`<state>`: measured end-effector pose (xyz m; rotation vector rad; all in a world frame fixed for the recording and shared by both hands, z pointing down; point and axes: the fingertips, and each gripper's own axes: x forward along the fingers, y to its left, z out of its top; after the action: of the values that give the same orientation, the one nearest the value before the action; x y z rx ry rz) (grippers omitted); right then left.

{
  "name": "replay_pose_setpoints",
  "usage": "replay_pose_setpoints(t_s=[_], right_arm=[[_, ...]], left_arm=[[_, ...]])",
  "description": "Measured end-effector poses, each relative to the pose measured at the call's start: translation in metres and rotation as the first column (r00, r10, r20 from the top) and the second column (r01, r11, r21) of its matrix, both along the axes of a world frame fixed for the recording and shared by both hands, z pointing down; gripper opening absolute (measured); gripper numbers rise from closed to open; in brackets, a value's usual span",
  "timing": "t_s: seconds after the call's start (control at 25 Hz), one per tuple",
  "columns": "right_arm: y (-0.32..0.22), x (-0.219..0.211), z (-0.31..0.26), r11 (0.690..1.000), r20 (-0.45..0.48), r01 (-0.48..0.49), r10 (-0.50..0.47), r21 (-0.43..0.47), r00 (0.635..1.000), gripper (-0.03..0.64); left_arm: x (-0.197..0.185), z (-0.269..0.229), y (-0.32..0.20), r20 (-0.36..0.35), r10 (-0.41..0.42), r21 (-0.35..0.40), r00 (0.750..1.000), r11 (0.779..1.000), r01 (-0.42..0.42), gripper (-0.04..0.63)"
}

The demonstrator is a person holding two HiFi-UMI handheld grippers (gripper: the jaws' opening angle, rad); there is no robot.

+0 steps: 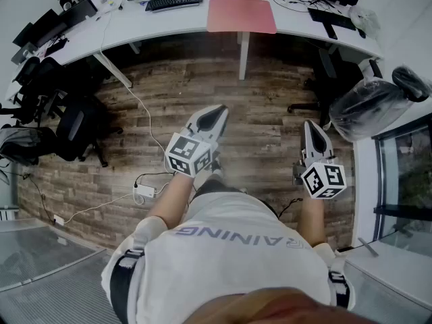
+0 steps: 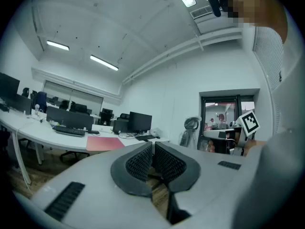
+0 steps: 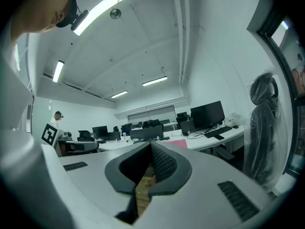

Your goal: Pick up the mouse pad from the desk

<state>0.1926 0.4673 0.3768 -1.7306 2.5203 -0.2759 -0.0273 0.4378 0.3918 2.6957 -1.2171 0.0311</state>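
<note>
Lying flat on the white desk [image 1: 169, 22], the red mouse pad [image 1: 241, 15] is seen at the far side of the room, with its near edge set along the desk's front edge. A black keyboard [image 1: 174, 1] is placed just left of it, apart from it, and cables and a second keyboard are spread to its right. In the left gripper view the mouse pad [image 2: 104, 143] is shown as a thin red sheet close to the desk's rim; in the right gripper view only a small red patch of it [image 3: 177, 143] can be made out above the jaws.

Both grippers are held level and well short of the desk. The left gripper [image 1: 214, 113] is clenched, its ribbed pads [image 2: 140, 162] brought together at the tips with nothing between them. The right gripper [image 1: 312, 127] is likewise clenched on nothing, and only wood floor is seen through the gap behind its tips.

Between the grippers and the desk a wide stretch of wood floor [image 1: 202, 86] is left open. It is bounded on the left by black office chairs [image 1: 77, 130] and on the right by a chair wrapped in plastic [image 1: 368, 103]. A white desk leg [image 1: 244, 56] stands below the mouse pad. A power strip [image 1: 144, 192] with its cable lies on the floor, just left of the person's feet.
</note>
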Motion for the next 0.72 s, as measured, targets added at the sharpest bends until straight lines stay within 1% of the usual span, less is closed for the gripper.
replay_pose_setpoints(t_s=[0.44,0.72], right_arm=[[-0.006,-0.001,0.008,1.000,0.014,0.007,-0.006,-0.009,1.000,0.021],[-0.011,-0.009,0.005,1.000,0.011,0.021,-0.021,0.016,1.000,0.021]], left_arm=[[-0.005,0.006,-0.002,-0.011,-0.020,-0.007,1.000,1.000,0.020,0.044],[-0.012,0.007,-0.004,-0.010,-0.035,-0.013,0.999,0.999,0.035,0.044]])
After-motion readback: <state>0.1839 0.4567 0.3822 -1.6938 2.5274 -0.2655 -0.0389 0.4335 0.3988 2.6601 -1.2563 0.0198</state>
